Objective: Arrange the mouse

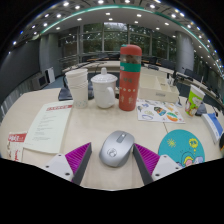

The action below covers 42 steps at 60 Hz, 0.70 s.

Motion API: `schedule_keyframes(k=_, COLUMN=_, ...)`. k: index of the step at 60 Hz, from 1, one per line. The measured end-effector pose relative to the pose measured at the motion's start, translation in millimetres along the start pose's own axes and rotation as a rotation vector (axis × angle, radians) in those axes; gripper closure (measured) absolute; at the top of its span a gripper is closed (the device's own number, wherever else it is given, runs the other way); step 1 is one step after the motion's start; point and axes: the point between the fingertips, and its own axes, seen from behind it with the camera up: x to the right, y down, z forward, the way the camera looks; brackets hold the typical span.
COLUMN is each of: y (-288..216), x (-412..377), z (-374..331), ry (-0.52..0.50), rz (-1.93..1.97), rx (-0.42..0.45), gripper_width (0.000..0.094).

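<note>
One grey mouse (116,149) between spread fingers (76,157), gaps both sides.

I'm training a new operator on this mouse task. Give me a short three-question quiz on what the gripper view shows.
1. True or false: the gripper is shut on the mouse.
2. Which stands beyond the mouse, next to the white teapot? A) a red bottle B) a green bucket C) a black kettle
3. Fill in: the mouse rests on the ____, between the fingers.

Key: 1 false, the fingers are open with gaps beside the mouse; 2 A; 3 table.
</note>
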Motion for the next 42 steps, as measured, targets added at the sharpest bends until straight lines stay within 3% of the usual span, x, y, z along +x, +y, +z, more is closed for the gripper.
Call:
schedule_keyframes(k=6, y=-9.3, x=-1.8, z=11.4, ry=0.008, rz=0.005, rx=0.011, gripper_width=0.0151)
schedule_keyframes(k=13, y=-15.2, x=3.8, z=19.6, ry=0.04, rz=0.008, rx=0.025, gripper_width=0.0436)
schedule_keyframes(k=29, y=-18.4, x=3.5, z=12.2, ry=0.049, rz=-0.047, rx=0.026, gripper_width=0.0564)
schedule_keyframes(k=42, y=-95.2, x=12.1, z=-67.5, ry=-0.022, rz=0.015, rx=0.185, gripper_width=0.0579)
